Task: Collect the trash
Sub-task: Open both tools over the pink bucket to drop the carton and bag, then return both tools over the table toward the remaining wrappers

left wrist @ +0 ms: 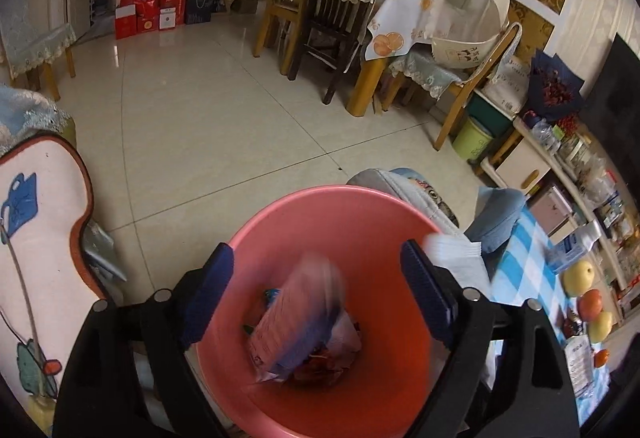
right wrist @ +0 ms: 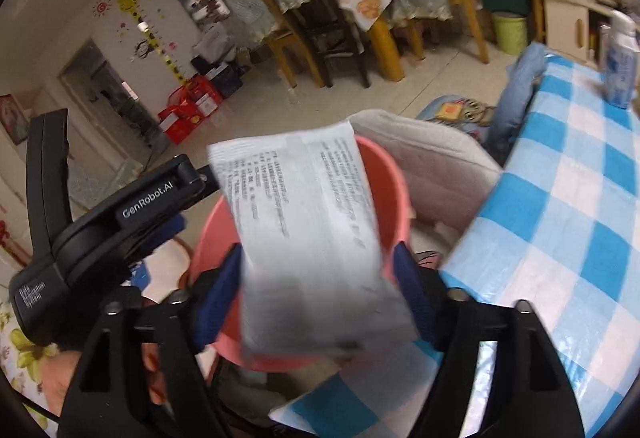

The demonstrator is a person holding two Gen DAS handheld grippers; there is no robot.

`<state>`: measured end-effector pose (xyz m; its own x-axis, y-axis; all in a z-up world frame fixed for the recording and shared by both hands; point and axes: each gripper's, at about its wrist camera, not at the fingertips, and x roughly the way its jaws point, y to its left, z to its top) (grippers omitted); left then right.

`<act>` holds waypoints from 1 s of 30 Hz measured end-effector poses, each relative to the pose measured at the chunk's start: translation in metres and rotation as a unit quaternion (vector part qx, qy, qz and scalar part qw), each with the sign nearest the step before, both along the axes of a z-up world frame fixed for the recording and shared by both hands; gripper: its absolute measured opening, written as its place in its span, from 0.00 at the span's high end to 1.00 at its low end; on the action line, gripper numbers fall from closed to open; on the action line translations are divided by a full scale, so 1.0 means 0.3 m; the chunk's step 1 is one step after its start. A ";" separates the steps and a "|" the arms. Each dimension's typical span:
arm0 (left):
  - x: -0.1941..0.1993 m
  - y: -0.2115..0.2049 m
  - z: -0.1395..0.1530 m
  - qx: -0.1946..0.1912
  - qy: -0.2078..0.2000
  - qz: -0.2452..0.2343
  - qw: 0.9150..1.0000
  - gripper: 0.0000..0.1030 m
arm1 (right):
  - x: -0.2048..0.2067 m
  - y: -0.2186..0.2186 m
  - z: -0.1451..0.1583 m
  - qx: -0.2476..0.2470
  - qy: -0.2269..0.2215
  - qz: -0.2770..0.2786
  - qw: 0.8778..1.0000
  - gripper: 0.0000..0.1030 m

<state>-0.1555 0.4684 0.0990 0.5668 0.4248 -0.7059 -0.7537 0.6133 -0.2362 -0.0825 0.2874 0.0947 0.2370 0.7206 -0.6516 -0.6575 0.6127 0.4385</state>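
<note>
A pink bin stands right below my left gripper, whose blue pads are wide apart. A blurred pale packet is loose in the air inside the bin, above crumpled wrappers at the bottom. In the right wrist view a white printed packet hangs blurred between the spread pads of my right gripper, over the bin's rim, and the pads do not seem to press on it. That packet's corner also shows in the left wrist view. The left gripper's black housing sits left of the bin.
A table with a blue-and-white checked cloth lies right of the bin, with fruit on it. A grey padded seat stands behind the bin. Dining chairs and a green bucket are across the tiled floor.
</note>
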 end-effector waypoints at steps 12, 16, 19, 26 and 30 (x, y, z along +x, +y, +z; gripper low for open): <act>0.042 -0.091 0.015 0.016 0.002 -0.026 1.000 0.15 | -0.005 -0.216 0.023 0.012 -0.020 -0.056 0.998 0.20; 0.067 -0.124 0.023 0.028 0.005 -0.039 0.999 0.14 | -0.004 -0.260 0.033 0.009 -0.026 -0.063 0.998 0.20; 0.083 -0.149 0.025 0.035 0.009 -0.050 0.998 0.14 | -0.008 -0.288 0.035 0.007 -0.031 -0.067 0.997 0.20; 0.109 -0.209 0.031 0.049 0.008 -0.071 0.996 0.14 | -0.046 -0.341 0.042 -0.020 -0.076 -0.073 0.994 0.12; 0.132 -0.252 0.036 0.058 0.008 -0.091 0.994 0.14 | -0.060 -0.375 0.041 -0.028 -0.093 -0.075 0.993 0.12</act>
<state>-0.1158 0.3927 0.1098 0.6309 0.3954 -0.6675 -0.6312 0.7619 -0.1453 -0.1005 0.1748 0.1070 0.4578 0.6330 -0.6243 -0.6240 0.7289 0.2816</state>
